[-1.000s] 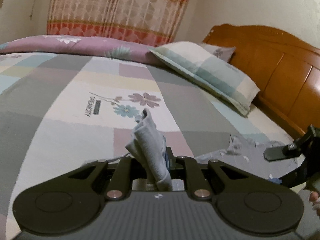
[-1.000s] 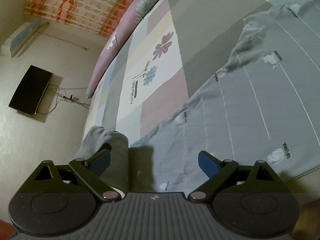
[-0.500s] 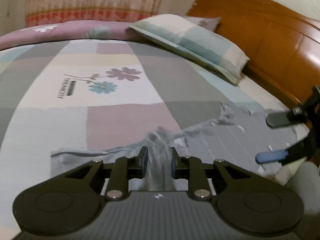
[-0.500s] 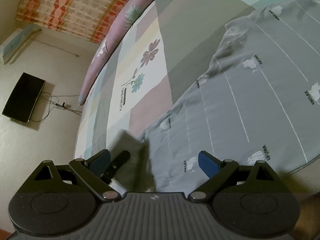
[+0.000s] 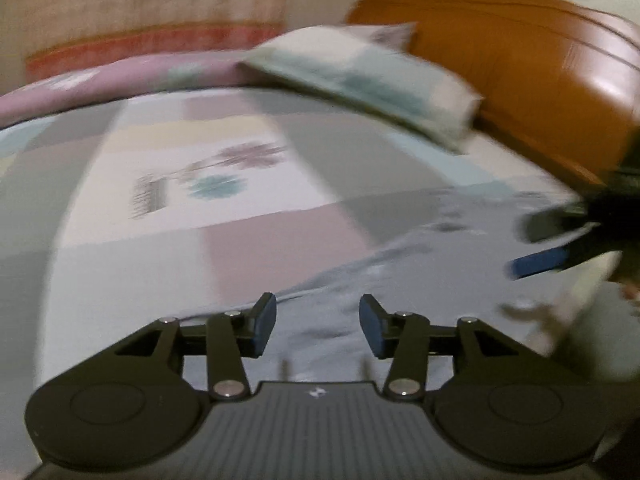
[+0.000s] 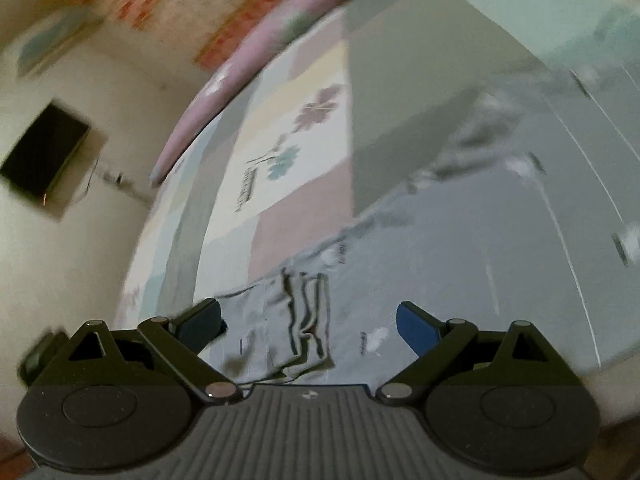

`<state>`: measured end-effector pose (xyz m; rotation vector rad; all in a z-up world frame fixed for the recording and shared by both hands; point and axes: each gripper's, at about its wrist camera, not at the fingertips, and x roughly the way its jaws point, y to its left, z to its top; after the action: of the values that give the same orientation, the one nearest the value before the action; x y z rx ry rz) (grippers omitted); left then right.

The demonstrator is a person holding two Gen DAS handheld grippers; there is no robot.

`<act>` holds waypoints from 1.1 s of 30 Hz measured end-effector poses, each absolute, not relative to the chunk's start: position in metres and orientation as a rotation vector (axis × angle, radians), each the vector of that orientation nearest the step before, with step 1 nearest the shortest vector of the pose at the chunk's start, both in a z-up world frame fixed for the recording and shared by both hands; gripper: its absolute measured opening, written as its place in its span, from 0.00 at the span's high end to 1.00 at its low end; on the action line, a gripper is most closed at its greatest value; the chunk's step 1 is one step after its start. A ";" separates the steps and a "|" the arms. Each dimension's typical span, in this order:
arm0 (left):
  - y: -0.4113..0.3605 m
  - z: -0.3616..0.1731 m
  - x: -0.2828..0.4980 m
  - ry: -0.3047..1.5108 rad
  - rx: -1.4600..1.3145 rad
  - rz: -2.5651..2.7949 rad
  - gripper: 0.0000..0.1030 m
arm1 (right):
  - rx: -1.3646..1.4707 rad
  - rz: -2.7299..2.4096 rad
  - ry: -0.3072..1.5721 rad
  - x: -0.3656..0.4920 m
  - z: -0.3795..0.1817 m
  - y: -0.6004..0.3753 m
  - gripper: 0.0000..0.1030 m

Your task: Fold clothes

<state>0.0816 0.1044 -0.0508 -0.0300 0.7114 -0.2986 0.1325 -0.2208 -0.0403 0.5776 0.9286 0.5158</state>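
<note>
- Your left gripper (image 5: 318, 330), in the left wrist view, hangs low over the bed with its jaws opening; its blue pads (image 5: 264, 330) stand apart and press on nothing.
- Below and between those pads lies the grey garment (image 5: 420, 280), flat on the patchwork bedspread (image 5: 160, 184); it runs from the near edge out to the right.
- Off at the right edge of that view you can see your right gripper (image 5: 540, 246), its two fingers spread, one dark and one blue, above the grey cloth and not touching it, as far as the blur allows.
- Farther back sit a checked pillow (image 5: 360, 80) against a wooden headboard (image 5: 520, 60), a pink quilt (image 5: 100, 84) along the far side, and a striped curtain (image 5: 152, 20). The whole view is smeared by motion.
- Moving to the right wrist view, your right gripper (image 6: 308, 322) is wide open, with nothing clamped.
- Between its fingers the garment (image 6: 460, 240) shows a folded, dark-striped part (image 6: 304, 320) lying on the rest of the grey cloth, which spreads up and to the right with thin white lines and small printed marks.
- Left of the bed, a dark screen (image 6: 44, 156) hangs on the pale wall (image 6: 80, 240).
</note>
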 end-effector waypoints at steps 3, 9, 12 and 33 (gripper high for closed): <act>0.126 -0.067 0.089 0.773 -0.076 -0.257 0.55 | 0.384 0.598 0.850 0.134 -0.032 -0.184 0.23; 0.133 -0.082 0.082 0.817 -0.101 -0.270 0.55 | 0.064 0.618 0.866 0.138 -0.052 -0.115 0.40; 0.135 -0.077 0.081 0.780 -0.105 -0.284 0.55 | -0.001 0.578 0.904 0.135 -0.069 -0.106 0.49; 0.138 -0.076 0.083 0.801 -0.044 -0.347 0.44 | -0.001 0.590 0.854 0.119 -0.039 -0.111 0.75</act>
<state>0.0828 0.1379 -0.0764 -0.0443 0.8005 -0.3470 0.1187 -0.1114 -0.0390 -0.0007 0.8544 0.5904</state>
